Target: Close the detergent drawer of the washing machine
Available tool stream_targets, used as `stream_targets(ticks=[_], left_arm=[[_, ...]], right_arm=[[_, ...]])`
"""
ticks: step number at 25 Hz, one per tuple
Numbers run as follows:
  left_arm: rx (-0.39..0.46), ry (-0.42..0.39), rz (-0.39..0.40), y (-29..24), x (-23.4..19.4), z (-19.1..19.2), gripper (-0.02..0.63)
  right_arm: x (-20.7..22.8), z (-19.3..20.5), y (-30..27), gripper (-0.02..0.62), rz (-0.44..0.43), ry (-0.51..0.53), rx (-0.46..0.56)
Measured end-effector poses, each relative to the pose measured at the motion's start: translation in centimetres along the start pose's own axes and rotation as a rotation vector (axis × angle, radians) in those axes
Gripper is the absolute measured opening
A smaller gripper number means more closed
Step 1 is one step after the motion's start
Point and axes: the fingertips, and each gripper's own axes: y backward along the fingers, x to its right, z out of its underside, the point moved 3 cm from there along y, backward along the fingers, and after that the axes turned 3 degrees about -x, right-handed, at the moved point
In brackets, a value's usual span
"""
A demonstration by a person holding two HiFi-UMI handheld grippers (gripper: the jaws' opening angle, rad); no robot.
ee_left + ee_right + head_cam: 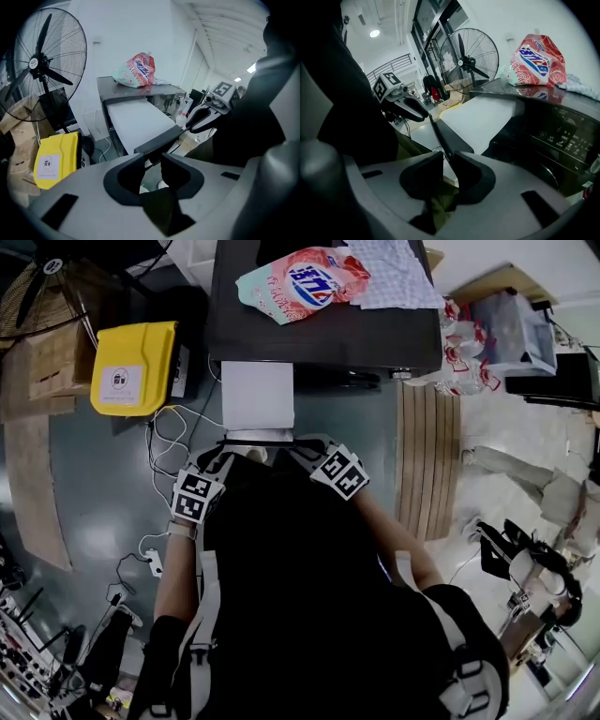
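- Drawer (258, 395) sticks out of washer (375, 338), toward the person.
- Left tongs (151, 165) open, just below the drawer's front, nothing pinched.
- Right tongs (448, 161) clamped on the drawer's front edge.

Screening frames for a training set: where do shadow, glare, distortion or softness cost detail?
Head view: the person's black-clad torso is featureless shadow across the lower half; a pale glare patch sits on the grey floor. Left gripper view: fisheye vignette blackens the corners; the left gripper is soft. Right gripper view: same vignette; the dark grey drawer front between the jaws is blurred.
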Motion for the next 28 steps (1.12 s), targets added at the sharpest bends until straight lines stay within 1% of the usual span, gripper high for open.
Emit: stream_targets(ticks=[2,5,10,16,28], left_arm=[[0.002,-0.004,-0.005,-0.1,-0.4,-0.4,0.126],[-0.004,-0.007,-0.004,-0.4,-1.1,-1.1,0.138],[-0.005,-0.014,0.009,-1.0,-2.4,-2.3,0.137],[0.005,-0.009,0.029,-1.6,-4.0,-3.8,0.137],[0.030,-0.048,0.071,-2.8,-6.6,-6.5,0.135]], right_arm=[[0.6,-0.3,0.0,0.081,0.010,-0.010,0.006],[1.4,-0.9,-0.1,0.082,0.013,-0.017,0.009],[2.7,-2.0,-0.3,0.083,0.027,-0.019,0.009],[4.4,-3.3,-0.6,0.085,0.044,-0.049,0.015],[7.5,-5.5,-1.0,0.092,0.140,-0.120,0.048]])
